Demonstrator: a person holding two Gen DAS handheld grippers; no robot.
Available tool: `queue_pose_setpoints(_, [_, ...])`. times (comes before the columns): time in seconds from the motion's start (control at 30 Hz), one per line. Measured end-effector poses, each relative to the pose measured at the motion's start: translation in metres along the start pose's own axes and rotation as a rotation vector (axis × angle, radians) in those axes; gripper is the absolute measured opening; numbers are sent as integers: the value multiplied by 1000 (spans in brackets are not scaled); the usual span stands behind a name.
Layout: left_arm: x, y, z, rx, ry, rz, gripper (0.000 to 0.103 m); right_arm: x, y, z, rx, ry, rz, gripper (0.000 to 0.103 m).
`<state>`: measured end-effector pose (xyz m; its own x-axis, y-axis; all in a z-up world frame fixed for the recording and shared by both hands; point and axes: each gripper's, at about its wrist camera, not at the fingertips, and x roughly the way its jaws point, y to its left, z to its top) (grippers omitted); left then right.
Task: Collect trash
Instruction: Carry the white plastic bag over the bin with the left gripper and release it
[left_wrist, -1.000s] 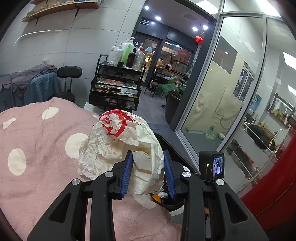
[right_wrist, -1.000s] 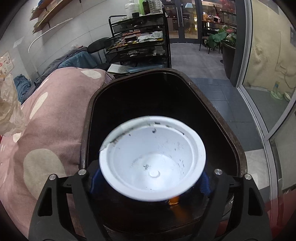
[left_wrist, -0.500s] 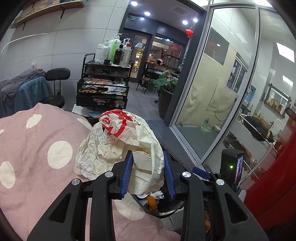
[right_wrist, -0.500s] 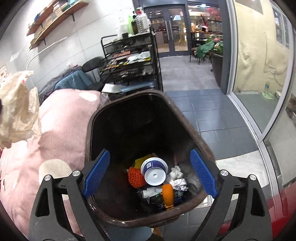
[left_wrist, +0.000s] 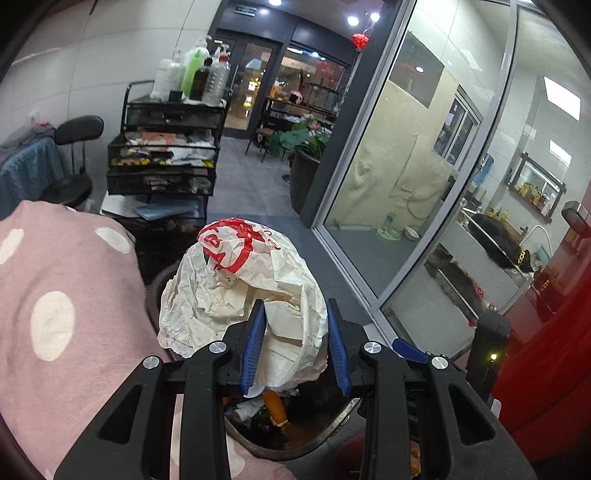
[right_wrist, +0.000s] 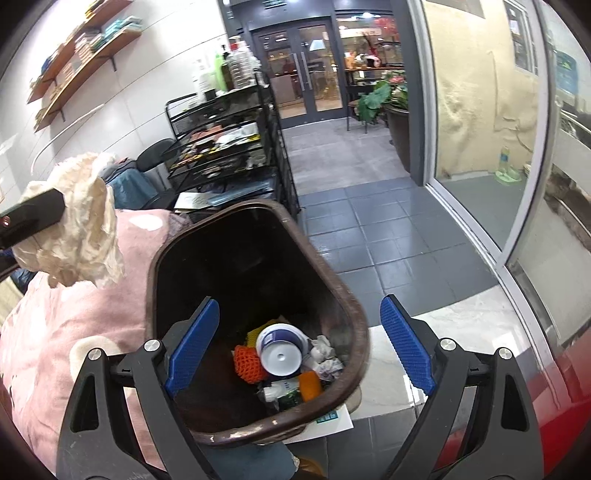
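A crumpled cream paper wrapper (left_wrist: 243, 295) with red print is clamped between the blue pads of the left gripper (left_wrist: 295, 347), whose fingers are closed about halfway onto its lower right part, while most of the wad bulges up and to the left of them. From the right wrist view the same wrapper (right_wrist: 77, 221) is seen raised above the pink dotted blanket (right_wrist: 74, 314), just left of the brown trash bin (right_wrist: 332, 291) and not yet over its mouth. The right gripper (right_wrist: 295, 343) is spread wide and holds nothing; it is poised over the near half of the bin. Inside the bin a white cup (right_wrist: 282, 350) is seen lying among an orange net, crumpled paper and an orange piece. In the left wrist view the bin (left_wrist: 325, 432) is largely hidden behind the wrapper and fingers, only its near rim and a little trash being made out. Half a second ago the right gripper was equally wide; it has since been drawn slightly back, and the wrapper has been brought nearer the bin.
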<state>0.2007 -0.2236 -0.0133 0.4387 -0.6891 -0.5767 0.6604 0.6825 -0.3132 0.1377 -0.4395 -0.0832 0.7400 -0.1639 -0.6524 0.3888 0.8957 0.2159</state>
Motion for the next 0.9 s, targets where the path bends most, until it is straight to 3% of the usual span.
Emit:
queue_pose_setpoints(0.33, [34, 6, -7, -54, 94, -30, 35, 3, -17, -4, 20, 18, -35, 88])
queue_pose_setpoints(0.43, [39, 9, -10, -67, 112, -21, 53, 4, -21, -5, 20, 26, -49, 88])
queue_pose_setpoints(0.5, [38, 10, -12, -75, 105, -4, 73, 5, -22, -6, 22, 29, -55, 88])
queue_pose_setpoints(0.57, [35, 11, -13, -78, 90, 8, 83, 6, -23, -6, 24, 32, -62, 89])
queue_pose_setpoints(0.7, [30, 5, -15, -37, 82, 37, 92, 6, -24, -7, 31, 31, -70, 91])
queue_pose_setpoints(0.9, [19, -6, -16, 48, 45, 90, 97, 6, -24, -8, 32, 31, -71, 91])
